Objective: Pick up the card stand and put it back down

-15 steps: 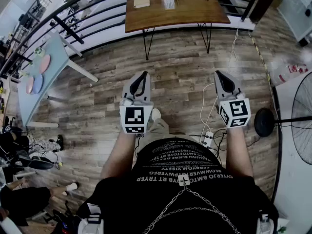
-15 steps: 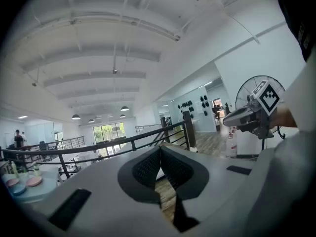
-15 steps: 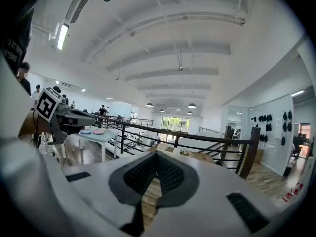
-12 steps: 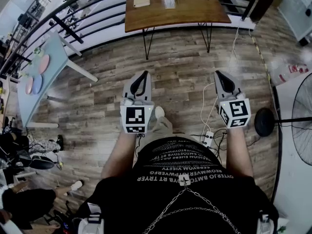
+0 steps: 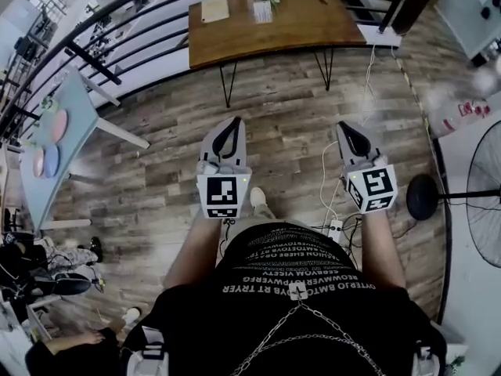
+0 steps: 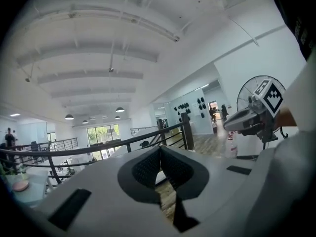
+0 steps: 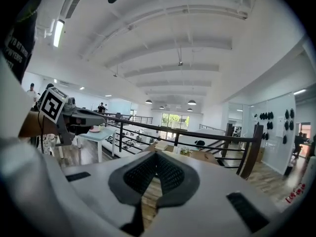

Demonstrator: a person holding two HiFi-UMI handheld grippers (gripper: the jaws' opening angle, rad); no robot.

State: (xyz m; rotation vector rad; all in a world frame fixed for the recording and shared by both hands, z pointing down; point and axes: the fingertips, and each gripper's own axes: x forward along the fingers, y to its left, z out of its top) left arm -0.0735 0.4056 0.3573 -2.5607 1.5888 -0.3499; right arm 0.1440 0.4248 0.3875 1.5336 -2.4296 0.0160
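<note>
Head view shows two grippers [image 5: 232, 121] [image 5: 345, 127], one wooden table [image 5: 301, 23].

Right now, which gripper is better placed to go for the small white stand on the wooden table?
Left, narrowly. In the head view the left gripper lines up nearer the white stand on the wooden table; the right gripper sits further aside. Both are shut, empty and far short of it.
</note>
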